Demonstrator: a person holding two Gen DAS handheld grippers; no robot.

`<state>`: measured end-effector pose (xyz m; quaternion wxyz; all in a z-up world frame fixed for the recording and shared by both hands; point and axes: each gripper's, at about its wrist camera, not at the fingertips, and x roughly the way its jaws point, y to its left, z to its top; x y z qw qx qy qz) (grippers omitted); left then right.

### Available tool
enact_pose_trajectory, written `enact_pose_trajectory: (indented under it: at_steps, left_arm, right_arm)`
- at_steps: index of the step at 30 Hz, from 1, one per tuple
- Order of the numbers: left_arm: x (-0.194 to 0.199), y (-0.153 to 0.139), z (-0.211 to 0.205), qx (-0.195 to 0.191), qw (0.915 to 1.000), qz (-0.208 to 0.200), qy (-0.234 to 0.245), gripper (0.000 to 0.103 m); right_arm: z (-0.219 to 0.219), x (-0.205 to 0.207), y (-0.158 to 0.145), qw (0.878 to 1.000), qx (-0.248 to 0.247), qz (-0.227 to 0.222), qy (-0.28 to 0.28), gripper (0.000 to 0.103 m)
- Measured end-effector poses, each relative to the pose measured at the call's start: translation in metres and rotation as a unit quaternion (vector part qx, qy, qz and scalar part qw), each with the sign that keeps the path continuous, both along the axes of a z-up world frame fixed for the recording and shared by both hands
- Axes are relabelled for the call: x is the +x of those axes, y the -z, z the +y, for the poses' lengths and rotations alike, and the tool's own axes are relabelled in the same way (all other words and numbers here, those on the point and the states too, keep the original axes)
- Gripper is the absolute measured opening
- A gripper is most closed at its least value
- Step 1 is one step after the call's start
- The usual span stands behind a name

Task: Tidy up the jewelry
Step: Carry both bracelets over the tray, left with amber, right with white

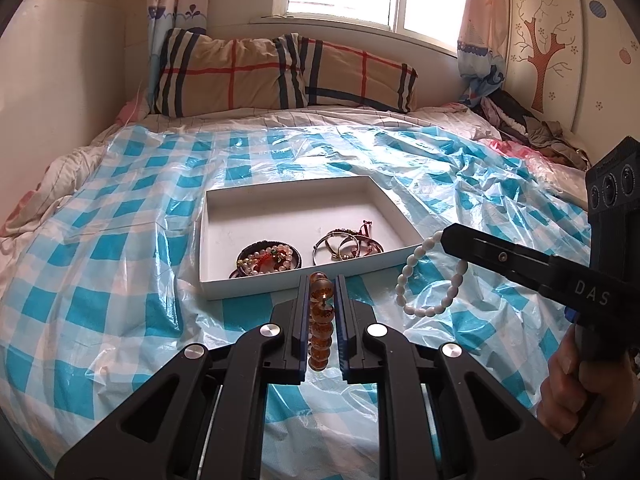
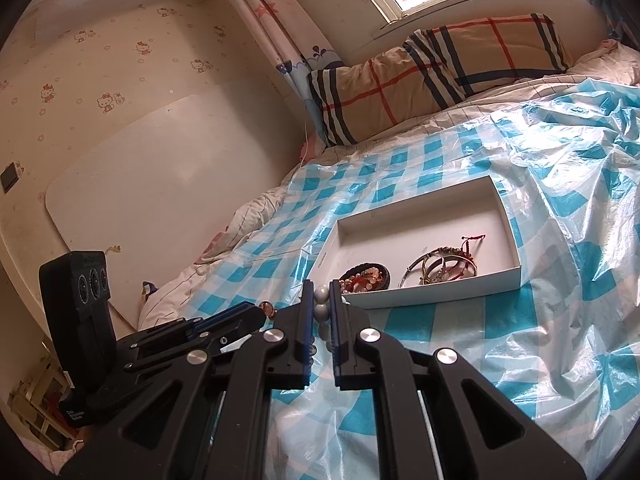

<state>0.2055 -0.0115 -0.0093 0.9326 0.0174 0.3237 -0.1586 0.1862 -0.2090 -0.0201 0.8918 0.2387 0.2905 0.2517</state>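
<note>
A white shallow box (image 1: 248,285) lies on the checked plastic sheet; it also shows in the right wrist view (image 2: 448,292). Inside are a pile of beaded bracelets (image 1: 269,260) and a cluster of metal bangles with red cord (image 1: 347,245). My left gripper (image 1: 321,284) is shut on an amber bead bracelet (image 1: 321,320), just in front of the box's near wall. My right gripper (image 2: 320,292) is shut on a white bead bracelet (image 2: 322,312), which hangs as a loop in the left wrist view (image 1: 420,276), right of the box's near corner.
The blue-and-white checked plastic sheet (image 1: 120,240) covers a bed. Two plaid pillows (image 1: 280,72) lie at the head under a window. Clothes (image 1: 536,124) are piled at the far right. A white board (image 2: 160,184) leans on the wall to the left.
</note>
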Motion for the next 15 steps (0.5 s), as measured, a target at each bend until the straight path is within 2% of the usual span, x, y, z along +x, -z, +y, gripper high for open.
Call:
enact_pose_trajectory:
  at_steps: [15]
  left_arm:
    - [0.037,0.006,-0.005,0.003,1.0,-0.002,0.003,0.011]
  right_arm:
    - [0.001,0.035,0.014,1.0,0.005,0.007,0.0,0.009]
